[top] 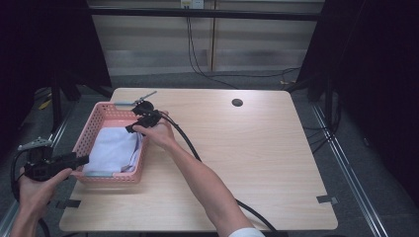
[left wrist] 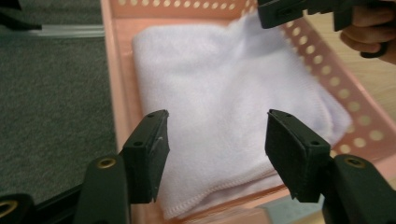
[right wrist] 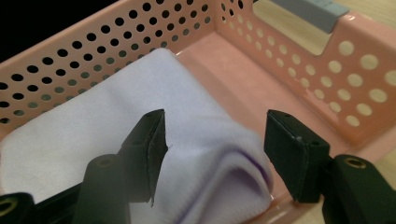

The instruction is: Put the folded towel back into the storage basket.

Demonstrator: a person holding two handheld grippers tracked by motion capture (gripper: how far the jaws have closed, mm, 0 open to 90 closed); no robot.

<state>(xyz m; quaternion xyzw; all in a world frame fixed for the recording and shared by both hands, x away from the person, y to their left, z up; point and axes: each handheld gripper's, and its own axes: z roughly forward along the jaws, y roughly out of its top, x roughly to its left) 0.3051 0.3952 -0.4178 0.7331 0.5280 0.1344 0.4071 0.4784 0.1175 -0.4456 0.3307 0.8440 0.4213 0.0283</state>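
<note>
Below open jaws, towel (left wrist: 224, 112), in basket (left wrist: 359, 116)

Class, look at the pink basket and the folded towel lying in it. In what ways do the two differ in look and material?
The pink basket is rigid, with walls full of round holes; the folded towel is soft, unbroken cloth.
The basket is pink; the towel is pale, almost white with a lilac tint.
The basket holds; the towel lies inside it, covering the near part of its floor, the far part bare.
Both rest on the wooden table, and no gripper grips either.
</note>
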